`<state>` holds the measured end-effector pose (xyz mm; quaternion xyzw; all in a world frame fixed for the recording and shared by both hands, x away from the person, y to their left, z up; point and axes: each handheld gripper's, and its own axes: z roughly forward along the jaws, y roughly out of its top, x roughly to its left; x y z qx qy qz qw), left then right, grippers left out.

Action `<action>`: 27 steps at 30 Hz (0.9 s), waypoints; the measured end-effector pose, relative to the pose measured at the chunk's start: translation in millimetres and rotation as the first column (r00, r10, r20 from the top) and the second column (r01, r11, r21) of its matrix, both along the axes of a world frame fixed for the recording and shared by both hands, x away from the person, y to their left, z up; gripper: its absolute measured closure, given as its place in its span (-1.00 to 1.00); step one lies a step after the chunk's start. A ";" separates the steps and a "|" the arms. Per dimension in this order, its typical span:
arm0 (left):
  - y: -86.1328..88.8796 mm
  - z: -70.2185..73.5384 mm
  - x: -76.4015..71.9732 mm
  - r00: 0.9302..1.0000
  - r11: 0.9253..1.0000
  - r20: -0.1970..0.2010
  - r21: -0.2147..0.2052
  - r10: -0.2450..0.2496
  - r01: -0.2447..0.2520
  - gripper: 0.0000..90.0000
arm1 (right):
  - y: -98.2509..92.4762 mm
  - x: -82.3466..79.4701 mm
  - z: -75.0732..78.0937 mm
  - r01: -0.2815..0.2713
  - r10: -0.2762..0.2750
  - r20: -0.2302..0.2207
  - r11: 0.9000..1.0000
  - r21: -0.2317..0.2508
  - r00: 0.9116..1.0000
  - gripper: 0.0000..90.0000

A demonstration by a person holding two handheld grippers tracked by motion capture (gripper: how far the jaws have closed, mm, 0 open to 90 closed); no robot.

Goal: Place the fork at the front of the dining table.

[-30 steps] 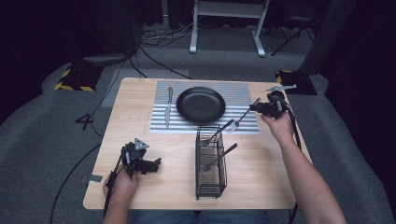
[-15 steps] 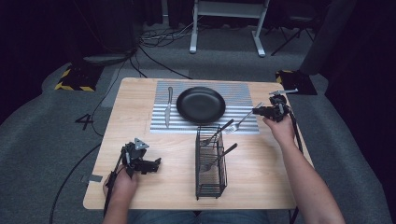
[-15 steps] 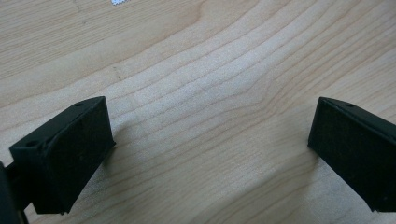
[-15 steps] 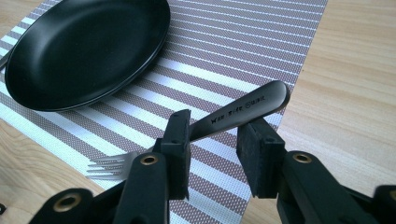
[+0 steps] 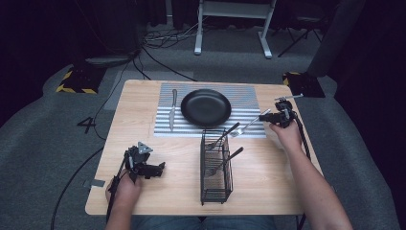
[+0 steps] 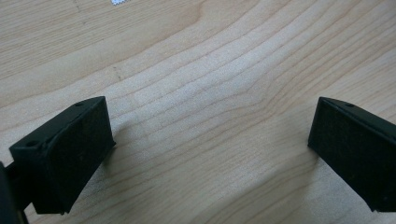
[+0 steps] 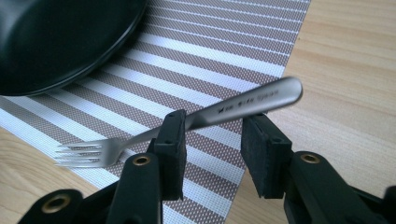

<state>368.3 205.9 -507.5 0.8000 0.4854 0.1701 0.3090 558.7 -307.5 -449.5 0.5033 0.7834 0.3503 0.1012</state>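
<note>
A silver fork (image 7: pixel 233 106) lies slantwise over the right edge of the striped placemat (image 7: pixel 224 51), tines pointing left, next to the black plate (image 7: pixel 60 37). Its handle crosses the gap of my right gripper (image 7: pixel 212 140), whose jaws stand apart, wider than the handle; the left jaw touches it. From above, the fork (image 5: pixel 246 127) sits at the mat's near right corner, just left of my right gripper (image 5: pixel 264 117). My left gripper (image 5: pixel 158 167) rests near the table's front left, open over bare wood (image 6: pixel 210 144).
A knife (image 5: pixel 172 109) lies left of the plate (image 5: pixel 206 107) on the placemat (image 5: pixel 244 93). A black wire rack (image 5: pixel 215 167) stands in the middle front with two dark utensil handles (image 5: pixel 229 130) sticking out. A cable trails off each gripper.
My right gripper and the fork have shifted slightly toward the near right, and the fork sits lower at the mat's corner. The left gripper has not moved.
</note>
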 end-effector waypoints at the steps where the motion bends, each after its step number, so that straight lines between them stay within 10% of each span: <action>1: -0.1 0.0 -0.1 1.000 1.000 0.000 -0.001 0.001 -0.001 -1.00 | 0.1 0.4 -1.0 0.004 -0.004 -0.005 1.000 -0.003 1.000 0.33; 13: -0.1 0.0 -0.1 1.000 1.000 0.000 -0.001 0.001 -0.001 -1.00 | -3.2 -0.5 -1.7 0.046 -0.046 -0.017 0.999 0.005 0.999 0.28; 27: -0.1 0.0 -0.1 1.000 1.000 0.000 -0.001 0.001 -0.001 -1.00 | 43.2 -2.5 -27.2 0.081 -0.079 -0.102 0.996 0.021 0.992 0.25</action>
